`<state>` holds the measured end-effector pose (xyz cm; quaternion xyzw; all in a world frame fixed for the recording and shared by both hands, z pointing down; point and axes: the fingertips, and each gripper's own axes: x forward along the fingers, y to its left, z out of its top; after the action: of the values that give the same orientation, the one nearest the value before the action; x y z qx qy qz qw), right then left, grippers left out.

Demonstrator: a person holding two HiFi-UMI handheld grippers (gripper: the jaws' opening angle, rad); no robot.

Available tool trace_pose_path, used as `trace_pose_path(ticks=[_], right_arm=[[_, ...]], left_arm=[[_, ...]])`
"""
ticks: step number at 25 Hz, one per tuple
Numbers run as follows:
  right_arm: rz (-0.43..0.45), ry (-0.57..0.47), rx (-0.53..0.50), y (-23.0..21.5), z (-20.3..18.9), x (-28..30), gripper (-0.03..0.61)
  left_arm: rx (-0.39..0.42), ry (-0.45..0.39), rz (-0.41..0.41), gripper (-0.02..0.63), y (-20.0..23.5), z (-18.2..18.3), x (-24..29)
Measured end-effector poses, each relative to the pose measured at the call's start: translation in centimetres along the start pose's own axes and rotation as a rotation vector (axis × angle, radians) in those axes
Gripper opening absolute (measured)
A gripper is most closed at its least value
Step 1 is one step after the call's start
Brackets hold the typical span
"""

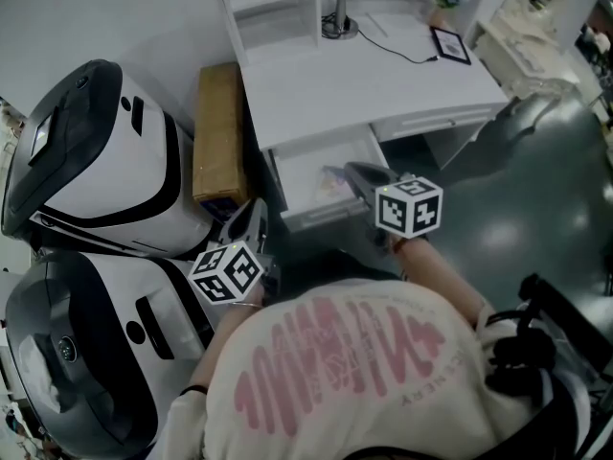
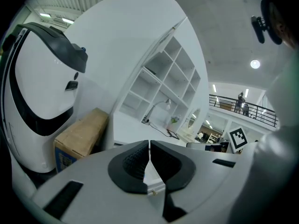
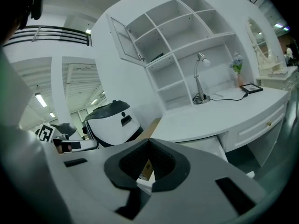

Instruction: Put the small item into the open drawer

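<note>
1. The open drawer (image 1: pixel 305 169) stands pulled out of the desk (image 1: pixel 374 84), directly ahead of the right gripper (image 1: pixel 356 172) and just below its tips.
2. A pale small item (image 1: pixel 335 184) appears to lie inside the drawer, just beyond those tips. It is too blurred to tell whether they touch it.
3. The right gripper's jaws are pressed together, with nothing plainly pinched. The yellowish patch behind the tips is probably the cardboard box (image 1: pixel 219 132) seen through the gap.
4. The left gripper (image 2: pixel 150 146) also has its jaws together and is empty. It hangs off to the drawer's left, near the box, and looks idle.
5. Judged from this, the placing looks done or very nearly so. What seems left is to draw the right gripper back clear of the drawer.
</note>
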<state>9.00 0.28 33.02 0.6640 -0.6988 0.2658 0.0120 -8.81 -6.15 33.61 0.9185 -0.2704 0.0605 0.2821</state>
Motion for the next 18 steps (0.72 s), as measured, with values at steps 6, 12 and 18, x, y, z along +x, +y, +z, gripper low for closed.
trace_pose_path(ticks=[6,12,18], right_arm=[[-0.004,0.015,0.013,-0.4,-0.4,0.0,0.017],[-0.004,0.033,0.012,-0.7,-1.1,0.1,0.017],[-0.011,0.043,0.008,-0.9,-1.4,-0.2,0.017]], left_arm=[[0.008,0.007,0.000,0.038,0.1,-0.3,0.2],[-0.005,0.010,0.008,0.038,0.4,-0.8,0.3],[-0.013,0.009,0.010,0.038,0.5,-1.0,0.4]])
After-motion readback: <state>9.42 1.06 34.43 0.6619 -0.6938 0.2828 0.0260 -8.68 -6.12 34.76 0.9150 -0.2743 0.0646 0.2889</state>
